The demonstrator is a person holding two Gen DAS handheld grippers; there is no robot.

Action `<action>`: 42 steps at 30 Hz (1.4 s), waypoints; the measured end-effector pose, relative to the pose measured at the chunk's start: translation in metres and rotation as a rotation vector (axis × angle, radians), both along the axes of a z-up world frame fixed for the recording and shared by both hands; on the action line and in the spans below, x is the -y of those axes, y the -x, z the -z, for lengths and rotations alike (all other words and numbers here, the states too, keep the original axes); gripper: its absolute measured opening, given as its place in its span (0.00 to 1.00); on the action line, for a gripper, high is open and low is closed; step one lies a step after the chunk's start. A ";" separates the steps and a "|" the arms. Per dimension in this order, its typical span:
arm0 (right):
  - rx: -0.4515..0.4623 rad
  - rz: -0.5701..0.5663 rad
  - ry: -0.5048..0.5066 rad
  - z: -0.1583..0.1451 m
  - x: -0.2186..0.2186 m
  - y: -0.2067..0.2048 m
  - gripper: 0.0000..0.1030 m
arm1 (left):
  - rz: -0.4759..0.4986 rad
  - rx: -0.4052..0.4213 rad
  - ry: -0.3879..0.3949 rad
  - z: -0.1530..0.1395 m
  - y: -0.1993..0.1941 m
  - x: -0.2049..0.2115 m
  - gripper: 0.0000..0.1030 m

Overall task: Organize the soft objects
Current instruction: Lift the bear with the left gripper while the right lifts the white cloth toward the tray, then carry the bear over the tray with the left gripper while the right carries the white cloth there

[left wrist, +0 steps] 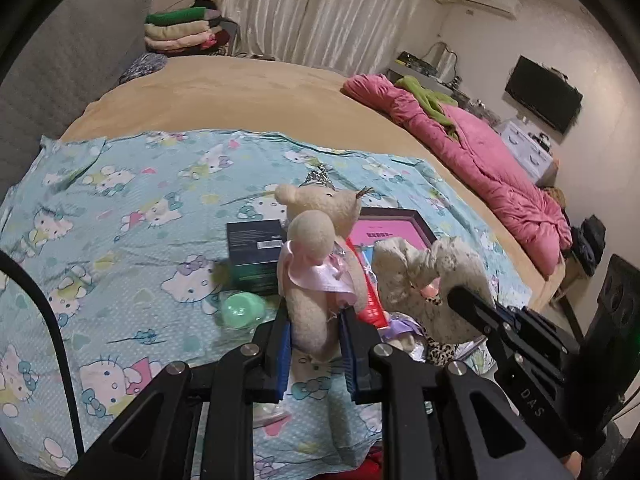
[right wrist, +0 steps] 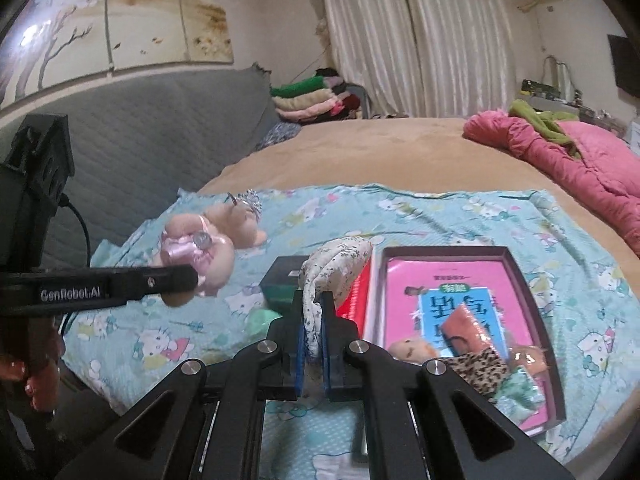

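left gripper: clamps cream teddy bear | right gripper: clamps floral soft toy | both left of tray | progress: placing remains, doll in tray

Beige bed, white curtains (drawn), wall television.

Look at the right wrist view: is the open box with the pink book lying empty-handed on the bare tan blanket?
No. The box lies on the cartoon-cat sheet, with the tan blanket beyond it.
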State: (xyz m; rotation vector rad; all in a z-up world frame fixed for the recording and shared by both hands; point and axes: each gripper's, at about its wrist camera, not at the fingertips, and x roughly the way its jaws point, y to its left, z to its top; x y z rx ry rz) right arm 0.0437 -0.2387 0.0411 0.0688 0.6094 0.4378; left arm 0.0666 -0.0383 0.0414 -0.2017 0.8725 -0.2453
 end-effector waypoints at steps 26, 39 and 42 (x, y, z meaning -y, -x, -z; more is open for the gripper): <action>0.010 0.206 -0.074 0.001 0.084 -0.013 0.06 | 0.167 -0.008 -0.086 0.001 -0.018 0.096 0.21; 0.008 0.322 -0.064 0.011 0.133 -0.022 0.06 | 0.241 -0.047 -0.095 0.018 -0.034 0.139 0.21; 0.006 0.337 -0.065 0.013 0.140 -0.023 0.06 | 0.249 -0.055 -0.093 0.021 -0.037 0.144 0.21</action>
